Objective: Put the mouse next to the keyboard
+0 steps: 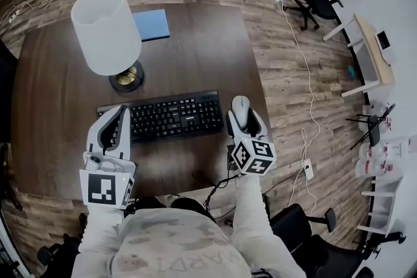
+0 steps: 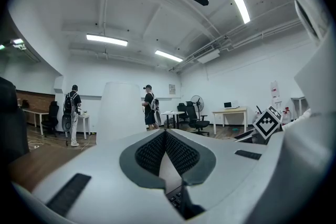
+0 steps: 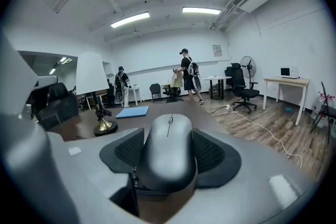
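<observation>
**Right claw pinches the mouse by the keyboard**

The right claw (image 3: 169,136) has its two jaws pressed on the sides of the mouse (image 3: 169,155). The gray pads (image 3: 215,152) hug it on the left and the right. The mouse points away from the person, with its wheel on top. It sits just beside the right end of the keyboard (image 1: 168,116), low over the brown table (image 1: 208,42). I cannot tell if the mouse rests on the table or hangs just above it.

The left claw (image 2: 165,136) has its jaws pressed together at the tips, with nothing between them. A few black keys show through the small gap under the pads. From the head view, this claw is at the left end of the keyboard, with its tips close by the edge.

The keyboard lies flat across the middle of the table, between the two claws. Behind it stands a lamp (image 1: 107,32) with a white shade and a gold foot. A blue pad (image 1: 151,24) lies flat near the far edge, just beside the shade.

Far across the room, people stand near white desks and black chairs (image 3: 242,93).
</observation>
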